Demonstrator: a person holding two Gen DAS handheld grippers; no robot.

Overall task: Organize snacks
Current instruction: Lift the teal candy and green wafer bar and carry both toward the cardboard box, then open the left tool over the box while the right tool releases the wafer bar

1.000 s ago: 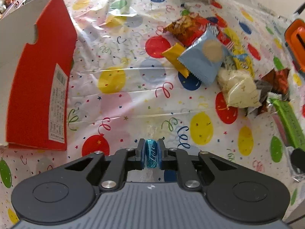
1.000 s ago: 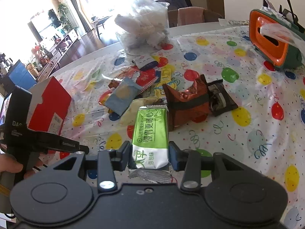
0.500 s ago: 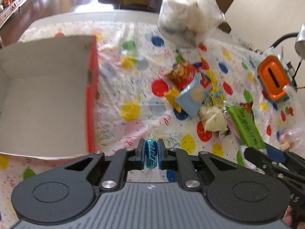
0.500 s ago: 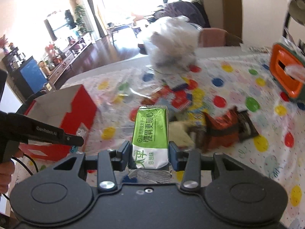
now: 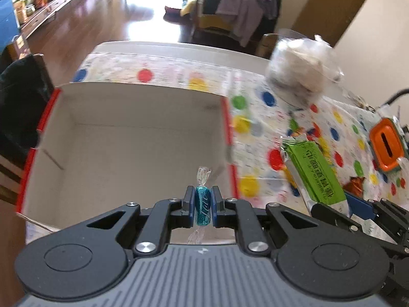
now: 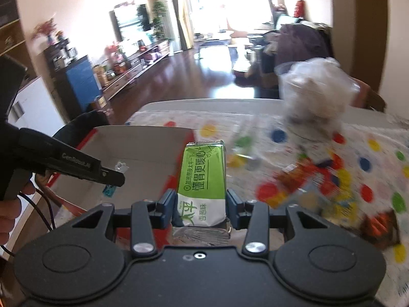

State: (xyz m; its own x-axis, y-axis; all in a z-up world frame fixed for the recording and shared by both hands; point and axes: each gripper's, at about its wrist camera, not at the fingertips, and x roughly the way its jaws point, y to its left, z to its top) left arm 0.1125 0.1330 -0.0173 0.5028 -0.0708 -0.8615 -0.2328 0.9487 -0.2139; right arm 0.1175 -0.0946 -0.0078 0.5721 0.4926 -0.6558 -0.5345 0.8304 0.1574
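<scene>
Left tool (image 5: 202, 206) clenched on blue twist-wrapped candy (image 5: 202, 206), hanging above open red box (image 5: 143, 153) — box interior looks bare. Right tool (image 6: 201, 206) grasping green snack pack (image 6: 203, 179), flat foil packet with crimped ends, poised near box's right wall. Nothing stowed yet, judging from views. Heap of mixed wrappers (image 6: 317, 181) left on spotted tabletop (image 5: 255, 117) — most sorting ahead.

Left gripper (image 5: 202, 208) sits bottom center of its own view, jaws pinched nearly together on a small blue wrapped candy (image 5: 203, 209). It also shows at the left edge of the right wrist view, with fingers (image 6: 7, 216) of a hand wrapped round its handle. Right gripper (image 6: 202, 209) is bottom center too, jaws partway apart, clamping a green snack pack (image 6: 203, 176) by its sides.
</scene>
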